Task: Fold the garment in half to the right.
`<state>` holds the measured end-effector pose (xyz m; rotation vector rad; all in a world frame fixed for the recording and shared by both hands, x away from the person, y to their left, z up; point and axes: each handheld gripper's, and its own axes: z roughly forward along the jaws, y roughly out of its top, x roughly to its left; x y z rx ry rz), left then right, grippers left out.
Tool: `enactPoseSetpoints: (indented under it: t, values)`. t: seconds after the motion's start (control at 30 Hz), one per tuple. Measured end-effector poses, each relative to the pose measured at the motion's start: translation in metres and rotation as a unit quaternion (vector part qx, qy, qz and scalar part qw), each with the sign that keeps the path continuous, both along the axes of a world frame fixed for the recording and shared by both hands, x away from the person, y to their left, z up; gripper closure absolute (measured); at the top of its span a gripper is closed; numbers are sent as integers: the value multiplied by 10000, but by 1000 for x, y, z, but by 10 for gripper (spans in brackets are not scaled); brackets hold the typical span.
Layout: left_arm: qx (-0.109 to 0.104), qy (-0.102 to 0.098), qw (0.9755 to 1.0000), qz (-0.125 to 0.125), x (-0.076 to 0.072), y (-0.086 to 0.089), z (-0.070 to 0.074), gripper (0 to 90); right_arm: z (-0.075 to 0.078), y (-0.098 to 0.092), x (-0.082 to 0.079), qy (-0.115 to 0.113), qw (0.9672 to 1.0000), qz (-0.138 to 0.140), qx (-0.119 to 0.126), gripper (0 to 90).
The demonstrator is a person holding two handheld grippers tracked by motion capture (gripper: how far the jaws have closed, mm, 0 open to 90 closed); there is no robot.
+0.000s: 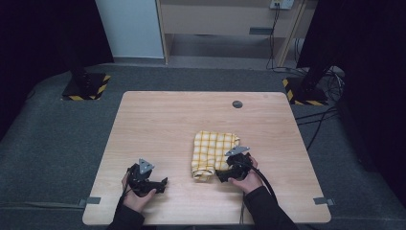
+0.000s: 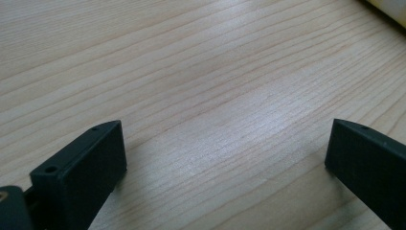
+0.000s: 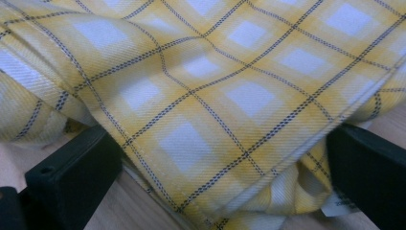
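Wooden table (image 1: pixel 182 124), pale grain, sits on grey carpet; a small dark round grommet (image 1: pixel 237 104) is set near its far edge. Yellow checked cloth (image 1: pixel 214 153) lies folded on the table, right of centre and toward the near side, its near end bunched into a thicker roll. In the right gripper view the cloth (image 3: pixel 206 105) shows white squares, yellow bands and thin dark lines, with a stitched hem running diagonally and a small white tag at its lower right. Right gripper (image 1: pixel 224 174), held in the person's right hand (image 1: pixel 249 179), is at the cloth's near right corner; jaws spread wide, one on each side of the folded edge, the fabric draped between and over them, not pinched. Left gripper (image 1: pixel 160 184), in the left hand (image 1: pixel 136 194), rests low over bare wood near the front left, well apart from the cloth. Its own view has the jaws standing wide apart over plain table (image 2: pixel 201 96), nothing between them; a sliver of the cloth (image 2: pixel 390 7) sits at the top right corner.
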<state>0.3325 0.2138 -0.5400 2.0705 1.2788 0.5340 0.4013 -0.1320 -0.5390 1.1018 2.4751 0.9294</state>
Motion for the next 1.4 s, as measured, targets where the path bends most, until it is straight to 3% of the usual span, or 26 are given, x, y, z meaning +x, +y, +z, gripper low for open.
enactPoseSetpoints:
  t: [1.4]
  values:
    - [0,0,10000,0,0,0,0,0,0,28,31,24,10000,84,-20,3]
